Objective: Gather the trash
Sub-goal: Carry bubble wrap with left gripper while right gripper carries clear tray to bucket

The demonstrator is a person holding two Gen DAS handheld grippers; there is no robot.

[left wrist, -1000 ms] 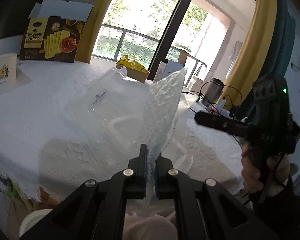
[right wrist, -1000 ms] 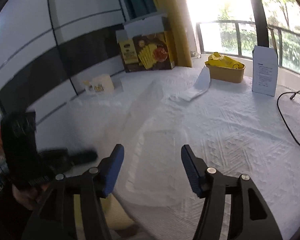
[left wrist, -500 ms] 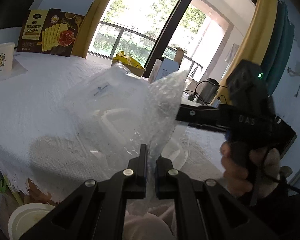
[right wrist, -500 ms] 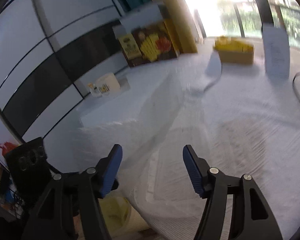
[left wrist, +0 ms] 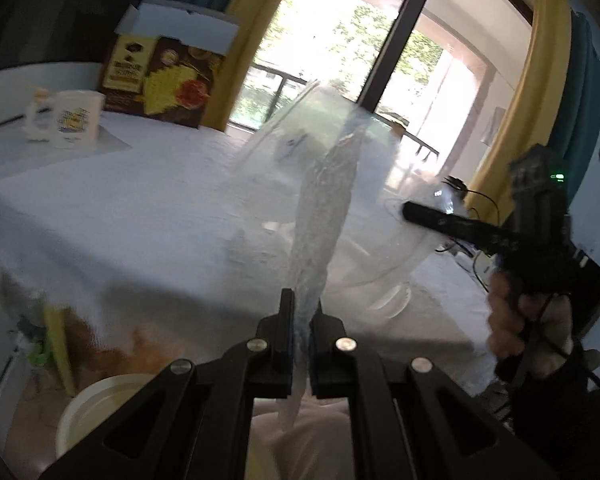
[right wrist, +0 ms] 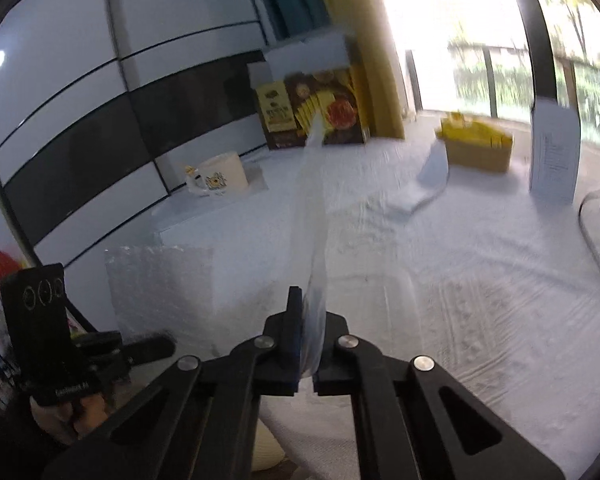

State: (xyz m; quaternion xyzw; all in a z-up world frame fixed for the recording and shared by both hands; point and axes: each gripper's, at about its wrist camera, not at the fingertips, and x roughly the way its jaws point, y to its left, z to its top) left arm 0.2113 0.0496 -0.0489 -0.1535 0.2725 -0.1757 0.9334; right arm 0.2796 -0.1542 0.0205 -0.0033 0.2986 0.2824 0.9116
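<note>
Tongs (left wrist: 300, 312) over white textured tablecloth (left wrist: 140, 216), sunlit window (left wrist: 340, 52) behind.

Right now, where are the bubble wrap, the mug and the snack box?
bubble wrap (left wrist: 324, 216): left wrist view, middle of the upright strip.
mug (left wrist: 78, 120): left wrist view, printed side.
snack box (right wrist: 312, 112): right wrist view, printed front.

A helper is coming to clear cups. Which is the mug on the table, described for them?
On the white-clothed table, look along the far edge by the wall, left of the brown-and-yellow snack box. There stands a white ceramic mug, the only cylinder, bearing a yellow cartoon print.
</note>
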